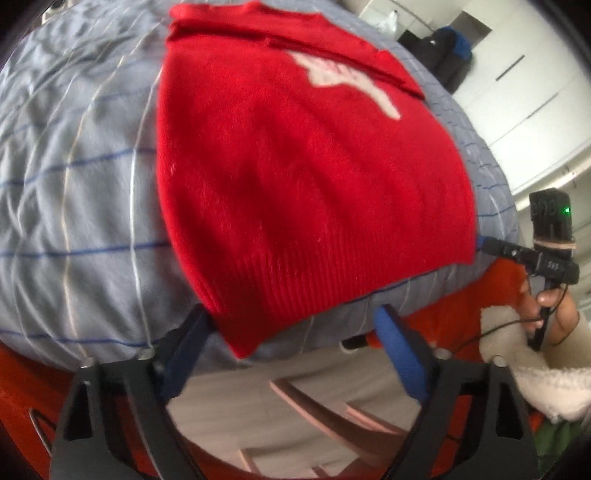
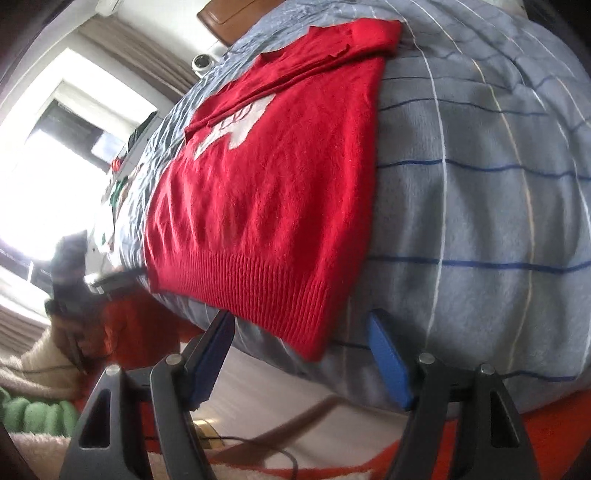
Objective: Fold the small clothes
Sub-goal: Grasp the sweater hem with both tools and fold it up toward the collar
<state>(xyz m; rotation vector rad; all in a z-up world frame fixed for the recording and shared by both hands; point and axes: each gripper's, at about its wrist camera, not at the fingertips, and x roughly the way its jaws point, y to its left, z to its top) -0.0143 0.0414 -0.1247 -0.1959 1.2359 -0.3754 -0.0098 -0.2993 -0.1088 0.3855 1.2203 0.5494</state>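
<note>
Red knitwear dominates both wrist views: a small red sweater (image 1: pixel 306 177) lies flat on a bed cover (image 1: pixel 74 206) of grey-blue fabric with thin dark blue and white lines. Its sleeves are folded across the chest, partly covering a white motif (image 1: pixel 347 79). The ribbed hem faces the cameras and hangs slightly over the near edge of the bed.

The left gripper (image 1: pixel 291 325) points down at one hem corner. Its jaws stand apart, the blue pads on either side of that corner, and the frame does not show them pressing on the knit. The right gripper (image 2: pixel 301 332) sits at the other hem corner, jaws likewise apart with the corner between them and no visible clamp.

In the left wrist view, the right gripper appears at the far right edge, held by a hand (image 1: pixel 554 310) in a fluffy cream sleeve (image 1: pixel 546 373). Beyond the bed stand white cupboards (image 1: pixel 517 96). The right wrist view shows a bright window (image 2: pixel 55 155) and a wooden headboard (image 2: pixel 236 14).
</note>
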